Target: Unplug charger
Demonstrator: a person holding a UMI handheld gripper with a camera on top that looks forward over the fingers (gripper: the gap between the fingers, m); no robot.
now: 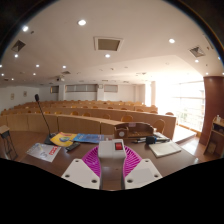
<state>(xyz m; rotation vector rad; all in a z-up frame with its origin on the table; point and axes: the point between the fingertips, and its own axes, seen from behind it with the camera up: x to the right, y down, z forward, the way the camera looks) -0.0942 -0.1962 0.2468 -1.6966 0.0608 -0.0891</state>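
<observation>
The approach step is judged to be in hand: nothing is gripped yet. The gripper is held low over a wooden surface, and its fingers are seen spread apart, the magenta pads slanting inward toward each other at the far ends. Just at those ends, between them, a small blocky thing in pale and reddish tones is seen, and it is taken to be the charger (its socket and cable cannot be made out). No pressing of the pads on it can be confirmed.

For the next move, the fingers would need to be brought squarely round the block's flat sides and closed firmly, and the pull would need to be made straight out along the plug's axis, since a hard, smooth plastic body is likely to slip under a skewed pull.

Beside the fingers, flat glossy printed papers and a slim gooseneck microphone are seen, with a pale notebook on the other side.
</observation>
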